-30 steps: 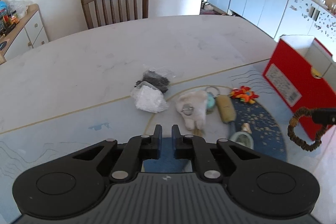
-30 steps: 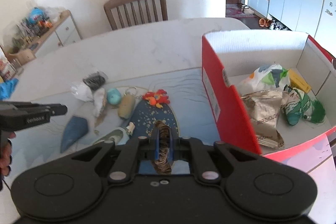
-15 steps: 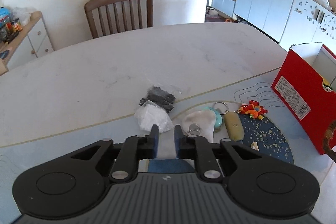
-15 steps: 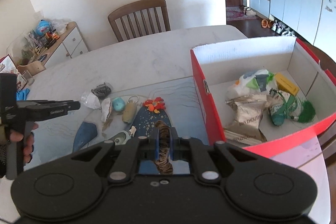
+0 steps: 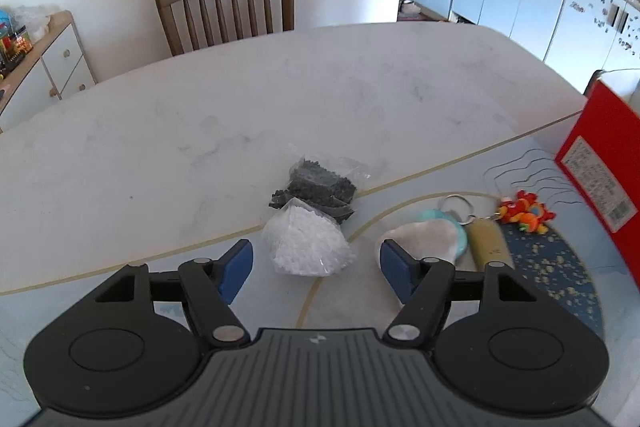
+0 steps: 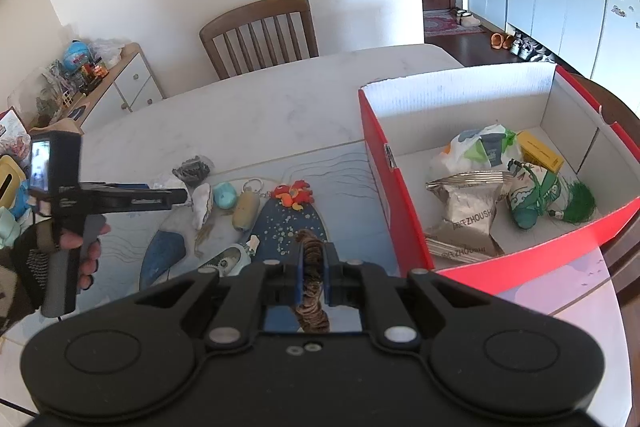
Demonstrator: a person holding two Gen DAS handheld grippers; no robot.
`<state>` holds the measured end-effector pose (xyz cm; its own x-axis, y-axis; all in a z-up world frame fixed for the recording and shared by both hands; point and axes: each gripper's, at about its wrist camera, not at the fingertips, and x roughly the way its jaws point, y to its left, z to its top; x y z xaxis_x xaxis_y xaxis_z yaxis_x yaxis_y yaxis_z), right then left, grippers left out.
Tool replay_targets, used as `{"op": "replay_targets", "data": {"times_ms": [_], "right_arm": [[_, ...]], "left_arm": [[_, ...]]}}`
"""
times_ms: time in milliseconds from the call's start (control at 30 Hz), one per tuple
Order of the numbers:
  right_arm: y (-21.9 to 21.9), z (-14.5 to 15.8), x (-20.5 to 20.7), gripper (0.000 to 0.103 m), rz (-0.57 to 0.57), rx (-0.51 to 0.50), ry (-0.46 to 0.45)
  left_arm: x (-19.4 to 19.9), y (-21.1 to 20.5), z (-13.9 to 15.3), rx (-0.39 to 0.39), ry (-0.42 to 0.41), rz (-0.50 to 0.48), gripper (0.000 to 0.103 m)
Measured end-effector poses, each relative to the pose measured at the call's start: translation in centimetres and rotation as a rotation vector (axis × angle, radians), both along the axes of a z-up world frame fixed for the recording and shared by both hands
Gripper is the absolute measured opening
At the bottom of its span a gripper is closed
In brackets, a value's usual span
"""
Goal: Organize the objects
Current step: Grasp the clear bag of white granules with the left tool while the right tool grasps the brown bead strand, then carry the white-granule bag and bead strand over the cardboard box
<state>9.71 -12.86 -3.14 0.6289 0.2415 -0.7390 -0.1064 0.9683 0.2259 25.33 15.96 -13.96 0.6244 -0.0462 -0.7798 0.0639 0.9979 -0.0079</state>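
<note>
My left gripper (image 5: 316,267) hangs low over the table, its jaws opening. A white bag of pellets (image 5: 306,247) lies just ahead between the blue pads (image 5: 236,269), untouched. A black bag of pellets (image 5: 316,187) rests right behind it. My right gripper (image 6: 314,267) is shut on a brown beaded bracelet (image 6: 312,311), held above the mat to the left of the red box (image 6: 384,163). The right wrist view shows the left gripper (image 6: 180,195) from the side, in a hand.
On the mat lie a white shell (image 5: 420,239), a teal piece (image 5: 440,217), a tan keychain (image 5: 486,243), an orange-red toy (image 5: 524,213) and a small shoe (image 6: 226,259). The box holds packets (image 6: 468,203) and a green tassel (image 6: 580,199). A chair (image 5: 228,7) stands behind the table.
The left gripper's jaws went from shut to wide apart while it moved forward and down toward the white bag. The right gripper rose a little with the bracelet, then held still.
</note>
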Motion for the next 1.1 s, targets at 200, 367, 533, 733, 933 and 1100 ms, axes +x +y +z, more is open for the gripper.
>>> {"op": "replay_targets", "data": {"times_ms": [200,367,533,733,933,1100], "right_arm": [[-0.1,0.0,0.0,0.008,-0.011,0.000,0.004],[-0.4,0.2,0.0,0.008,-0.017,0.003,0.004],[-0.8,0.6,0.2,0.008,-0.011,0.012,-0.003],[-1.6,1.2,0.7,0.008,0.007,0.037,-0.017],[-3.2,2.4,1.4,0.008,0.035,0.061,-0.040],[-5.3,3.4,2.2,0.008,0.051,0.073,-0.061]], "left_arm": [[0.9,0.8,-1.1,-0.021,0.019,0.035,0.070],[0.8,1.0,-1.3,-0.041,0.020,0.045,0.055],[0.4,0.7,-0.7,-0.018,0.015,0.035,0.035],[-1.0,1.1,1.4,-0.023,0.011,0.062,0.034],[-2.8,0.7,5.0,-0.059,0.008,0.088,0.034],[-4.0,-1.3,7.9,-0.099,0.003,0.084,0.034]]}}
